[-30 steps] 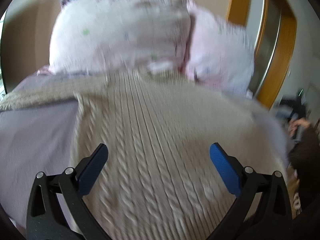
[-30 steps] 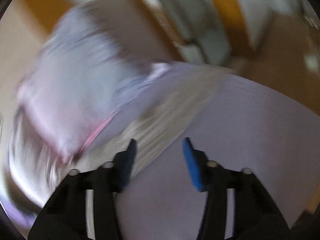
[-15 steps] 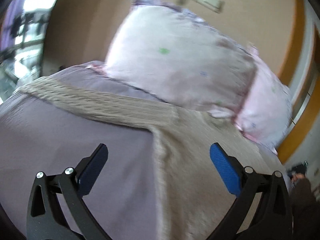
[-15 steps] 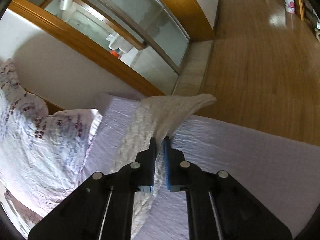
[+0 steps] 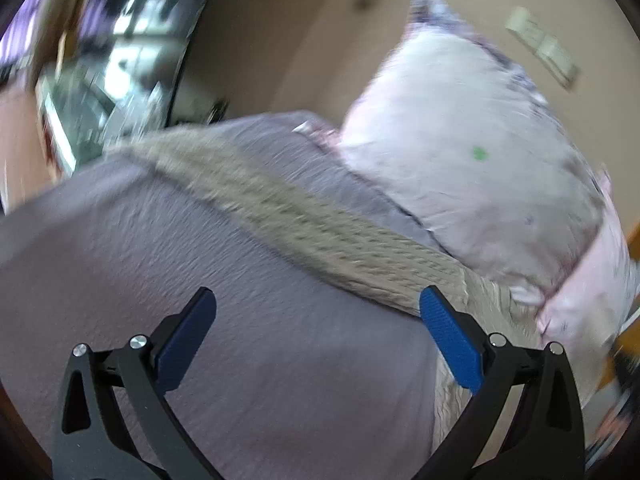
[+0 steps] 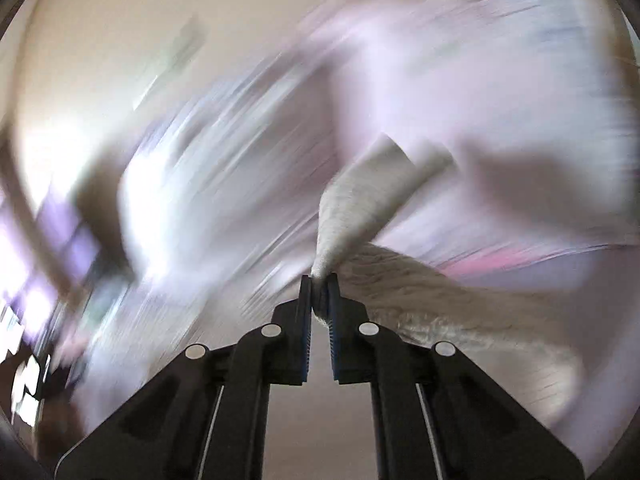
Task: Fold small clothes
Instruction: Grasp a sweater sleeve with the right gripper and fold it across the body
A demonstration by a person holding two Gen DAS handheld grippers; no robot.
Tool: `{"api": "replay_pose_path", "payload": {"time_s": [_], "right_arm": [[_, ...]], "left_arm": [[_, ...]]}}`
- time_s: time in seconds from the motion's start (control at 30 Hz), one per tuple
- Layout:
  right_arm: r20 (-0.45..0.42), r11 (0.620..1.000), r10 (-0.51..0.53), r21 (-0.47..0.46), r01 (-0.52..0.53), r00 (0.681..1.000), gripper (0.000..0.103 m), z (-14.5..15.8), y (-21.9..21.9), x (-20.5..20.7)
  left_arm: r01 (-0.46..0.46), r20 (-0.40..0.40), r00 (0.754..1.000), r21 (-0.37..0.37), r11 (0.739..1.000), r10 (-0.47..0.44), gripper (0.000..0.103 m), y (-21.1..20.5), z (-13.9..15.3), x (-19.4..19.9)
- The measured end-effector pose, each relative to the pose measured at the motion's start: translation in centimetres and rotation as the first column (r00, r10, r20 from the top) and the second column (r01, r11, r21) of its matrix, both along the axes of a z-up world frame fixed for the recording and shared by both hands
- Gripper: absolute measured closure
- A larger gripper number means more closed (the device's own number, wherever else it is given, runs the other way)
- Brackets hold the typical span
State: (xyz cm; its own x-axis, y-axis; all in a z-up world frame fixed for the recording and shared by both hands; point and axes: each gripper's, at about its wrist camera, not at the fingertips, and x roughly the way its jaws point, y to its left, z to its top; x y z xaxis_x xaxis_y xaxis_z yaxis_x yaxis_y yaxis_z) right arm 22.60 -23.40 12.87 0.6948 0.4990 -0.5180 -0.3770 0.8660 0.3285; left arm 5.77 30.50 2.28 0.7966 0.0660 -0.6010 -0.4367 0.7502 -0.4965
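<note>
Sleeve (image 6: 360, 200) now lifted in R hand-held gripper (image 6: 319, 280); bkgd blurred.

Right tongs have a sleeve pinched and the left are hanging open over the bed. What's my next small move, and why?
Probably bring the open left tongs down onto the other sleeve, which lies stretched out flat across the purple sheet. The right tongs are shut on the beige sweater, so that side looks handled, though the right view is blurred.

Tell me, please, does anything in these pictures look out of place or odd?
Nothing looks damaged or spilled. The beige sweater lies unfolded on the bed sheet, one sleeve stretched sideways. The right gripper is pinching its other sleeve, while the left gripper is open.
</note>
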Motion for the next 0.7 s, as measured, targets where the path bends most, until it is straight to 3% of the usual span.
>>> {"api": "replay_pose_path", "payload": {"time_s": [0.07,0.1,0.2,0.23,0.33,0.43,0.57,0.63,0.67,0.7], "right_arm": [[-0.135,0.983,0.171,-0.040,-0.178,0.976,0.084,-2.8,5.9,0.0],[-0.163,0.977,0.200,-0.047,-0.210,0.966,0.074,-3.5,7.1,-0.1],[-0.124,0.984,0.173,-0.029,-0.178,0.977,0.038,-3.5,6.1,-1.1],[-0.110,0.989,0.141,-0.025,-0.145,0.984,0.032,-3.3,5.0,-0.6],[-0.110,0.999,0.053,0.015,-0.052,0.993,0.032,-2.7,0.9,-0.8],[-0.106,1.000,-0.010,0.020,0.012,0.994,0.030,-2.5,-0.5,-3.1],[-0.109,0.997,-0.065,0.032,0.068,0.992,0.027,-2.9,-3.6,-4.5],[-0.110,0.995,-0.077,0.050,0.083,0.991,0.025,-3.2,-4.5,-4.9],[-0.109,0.994,-0.084,0.059,0.091,0.990,0.025,-3.2,-5.1,-5.1],[-0.110,0.992,-0.093,0.069,0.101,0.990,0.025,-3.2,-5.8,-5.3]], "left_arm": [[-0.033,-0.012,0.999,-0.082,0.996,0.032,0.002,1.6,-0.8,0.2],[-0.056,-0.021,0.998,-0.107,0.993,0.054,0.002,2.2,-1.0,0.1],[-0.118,-0.046,0.993,-0.179,0.977,0.111,0.003,4.4,-1.3,0.2],[-0.125,-0.051,0.992,-0.185,0.975,0.117,0.003,4.7,-1.3,0.4],[-0.174,-0.078,0.984,-0.223,0.959,0.160,0.006,6.9,-1.4,1.3],[-0.240,-0.079,0.971,-0.278,0.930,0.227,0.012,9.5,-1.5,2.4],[-0.286,-0.061,0.958,-0.293,0.913,0.280,0.019,12.1,-1.8,3.5],[-0.306,-0.062,0.951,-0.298,0.904,0.302,0.031,13.0,-1.9,4.0],[-0.319,-0.071,0.947,-0.313,0.895,0.313,0.046,13.6,-2.2,4.1],[-0.326,-0.084,0.945,-0.328,0.887,0.316,0.068,14.0,-2.4,4.3]]}}
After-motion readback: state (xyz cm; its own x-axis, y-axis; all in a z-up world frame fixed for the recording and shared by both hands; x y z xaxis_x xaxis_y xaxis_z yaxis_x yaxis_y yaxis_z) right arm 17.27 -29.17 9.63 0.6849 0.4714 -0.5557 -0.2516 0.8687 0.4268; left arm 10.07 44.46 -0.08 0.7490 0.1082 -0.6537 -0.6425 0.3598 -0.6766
